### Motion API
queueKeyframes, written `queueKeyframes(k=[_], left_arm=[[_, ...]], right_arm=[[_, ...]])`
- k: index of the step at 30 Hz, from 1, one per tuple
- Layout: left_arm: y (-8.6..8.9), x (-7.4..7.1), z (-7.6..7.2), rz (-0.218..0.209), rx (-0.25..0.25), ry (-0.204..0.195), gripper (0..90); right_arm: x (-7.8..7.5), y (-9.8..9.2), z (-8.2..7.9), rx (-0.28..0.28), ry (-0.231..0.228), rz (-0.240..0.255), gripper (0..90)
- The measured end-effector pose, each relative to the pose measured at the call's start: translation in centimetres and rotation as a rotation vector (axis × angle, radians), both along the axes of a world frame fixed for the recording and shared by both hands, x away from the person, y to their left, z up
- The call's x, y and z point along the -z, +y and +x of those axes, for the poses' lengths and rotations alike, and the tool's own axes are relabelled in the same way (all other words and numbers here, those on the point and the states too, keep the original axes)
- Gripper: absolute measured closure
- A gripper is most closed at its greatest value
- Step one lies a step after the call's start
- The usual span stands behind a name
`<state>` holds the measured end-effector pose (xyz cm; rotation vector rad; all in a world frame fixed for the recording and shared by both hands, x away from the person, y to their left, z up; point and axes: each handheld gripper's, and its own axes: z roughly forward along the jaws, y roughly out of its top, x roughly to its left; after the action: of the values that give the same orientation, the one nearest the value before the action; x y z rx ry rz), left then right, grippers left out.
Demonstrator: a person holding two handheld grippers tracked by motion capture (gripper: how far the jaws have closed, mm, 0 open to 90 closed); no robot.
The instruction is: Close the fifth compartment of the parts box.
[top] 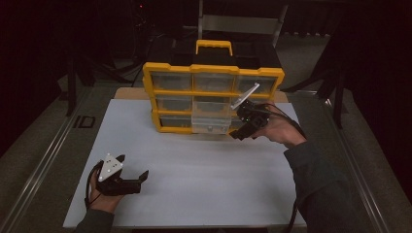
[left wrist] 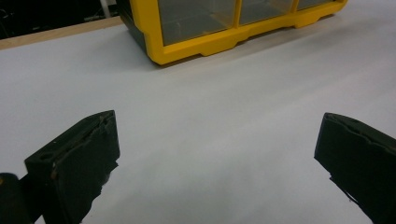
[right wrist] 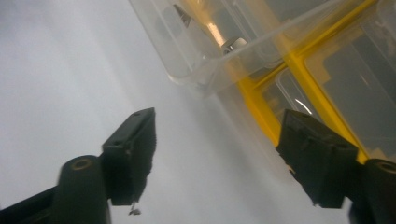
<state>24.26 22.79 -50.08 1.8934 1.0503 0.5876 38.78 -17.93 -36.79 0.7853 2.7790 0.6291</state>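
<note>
- A dark room surrounds a white table (top: pixel 194 189), its surface bare apart from the work at its far edge; black stands and a metal frame show dimly behind.
- Nearest, at about seven o'clock on the table, the left gripper (top: pixel 130 171) rests low in the person's hand, jaws spread wide with nothing between them; the left gripper view shows bare white surface in the gap.
- Farther in, at about one o'clock, the right gripper (top: pixel 236 132) hangs at the front of the cabinet's lower right corner. Its jaws stand fairly wide and hold nothing; the right gripper view shows only table between the pads.
- Just beside it, the clear drawer (top: pixel 210 124) sticks out from the bottom row, middle column, of the yellow organizer cabinet (top: pixel 214 94), which stands upright at twelve o'clock.
- In the right gripper view the clear drawer (right wrist: pixel 224 51) sits up and ahead of the jaws, apart from them, with something small and metallic inside; what it is cannot be told.
- Judged by its look, the drawer is thin, stiff plastic: light, smooth, likely slippery, and liable to flex or crack under a hard squeeze.
- The front lip looks the best hold, one pad inside the wall and one outside.
- The light cabinet may slide when the drawer is pushed or pulled.
</note>
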Motion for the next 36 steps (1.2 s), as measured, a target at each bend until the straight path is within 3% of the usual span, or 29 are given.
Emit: queueKeyframes(k=[2,5,8,16,18,23,36], left_arm=[[0.0,0.0,0.0,0.000,0.000,-0.002,0.5],[0.0,0.0,0.0,-0.003,-0.003,-0.001,0.5],[0.0,0.0,0.0,0.000,-0.001,0.000,0.5],[0.0,0.0,0.0,0.000,0.000,-0.001,0.5],[0.0,0.0,0.0,0.000,0.000,0.000,0.5],[0.0,0.0,0.0,0.001,-0.001,0.000,0.5],[0.0,0.0,0.0,0.001,0.000,-0.001,0.5]], right_arm=[[0.4,-0.1,-0.3,-0.008,-0.033,-0.011,35.9],[0.6,-0.3,-0.5,-0.002,-0.045,0.046,43.3],[1.2,-0.2,-0.8,-0.015,-0.060,0.044,48.9],[2.8,0.1,-1.2,-0.026,-0.048,0.077,68.5],[3.0,0.1,-1.3,-0.029,-0.044,0.077,69.8],[3.7,0.6,-1.7,-0.029,-0.062,0.101,88.2],[4.6,2.4,-2.3,-0.015,-0.107,0.142,90.0]])
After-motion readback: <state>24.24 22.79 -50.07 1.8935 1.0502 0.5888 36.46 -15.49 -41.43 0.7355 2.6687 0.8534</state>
